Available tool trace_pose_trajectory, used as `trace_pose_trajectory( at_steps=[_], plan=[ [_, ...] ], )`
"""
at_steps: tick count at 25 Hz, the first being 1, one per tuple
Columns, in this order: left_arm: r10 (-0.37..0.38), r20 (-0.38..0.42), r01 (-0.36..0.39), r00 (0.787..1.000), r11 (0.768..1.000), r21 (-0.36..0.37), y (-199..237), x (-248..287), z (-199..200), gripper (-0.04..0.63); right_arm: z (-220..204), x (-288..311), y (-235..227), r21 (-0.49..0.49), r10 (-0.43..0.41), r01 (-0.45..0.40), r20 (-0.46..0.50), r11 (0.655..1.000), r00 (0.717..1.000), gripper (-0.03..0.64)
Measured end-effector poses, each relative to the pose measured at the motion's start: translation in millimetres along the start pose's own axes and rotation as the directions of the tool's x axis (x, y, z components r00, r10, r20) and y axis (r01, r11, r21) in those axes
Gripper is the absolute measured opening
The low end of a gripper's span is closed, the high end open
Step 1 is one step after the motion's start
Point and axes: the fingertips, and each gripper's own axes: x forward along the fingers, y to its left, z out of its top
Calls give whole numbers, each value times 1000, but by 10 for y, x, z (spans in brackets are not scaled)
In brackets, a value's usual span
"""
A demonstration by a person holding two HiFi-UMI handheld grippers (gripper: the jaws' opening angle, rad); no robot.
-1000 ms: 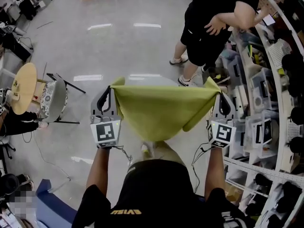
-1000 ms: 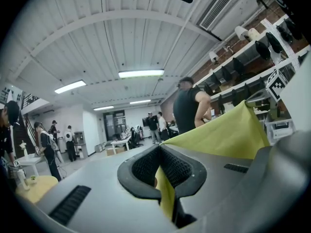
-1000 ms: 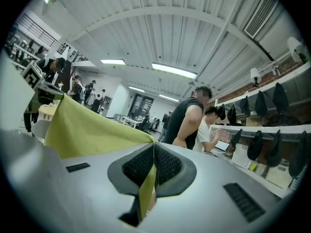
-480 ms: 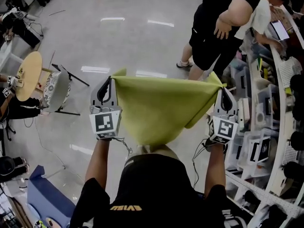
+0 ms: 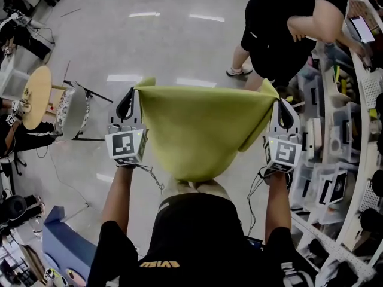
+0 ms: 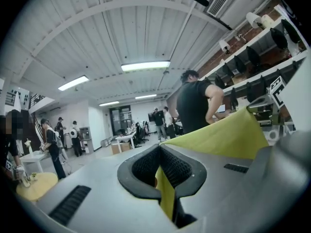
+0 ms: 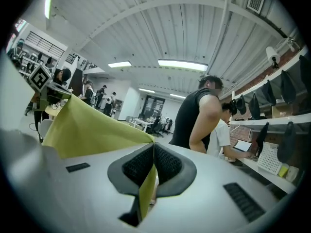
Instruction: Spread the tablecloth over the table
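The left claw (image 5: 132, 95) and right claw (image 5: 279, 104) each stay pinched on a top corner of the yellow-green tablecloth (image 5: 200, 130). It hangs stretched between them above the floor. Since a second ago its top edge has moved farther out, closer to the bystander (image 5: 287, 28) at far right.

A glossy grey floor (image 5: 179, 40) reflects the strip lights (image 6: 146, 66), which are set in a white, ribbed, arched ceiling (image 6: 97, 28). At the left stand a round wooden table (image 5: 37, 97) and a chair (image 5: 72, 112) with a patterned seat. Along the right runs shelving (image 5: 364, 124) crowded with bins, backed by a brick wall (image 6: 233, 46) — a person in black (image 5: 287, 23) stands just beside it.
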Motion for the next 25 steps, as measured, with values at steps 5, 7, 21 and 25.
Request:
trace_pose_trajectory(
  at_steps=[5,7,21,25],
  plan=[
    [-34,-31,33,999,999,-20,112,343,-280,17,-88,326,104,5,-15,15,-17,1000,1000,5],
    [-53,-54,52,997,998,-27,137,491,-415,17,-159,453,146,-2,-11,11,-25,1000,1000,5],
    [-200,-207,192,958,980,-60,134,1724,-1463,18,-1081,1624,334,-37,9,-15,-161,999,987,5],
    [-211,-225,193,951,976,-103,118,1983,-1767,18,-1363,1925,410,-36,13,-21,-195,999,981,5]
  ],
)
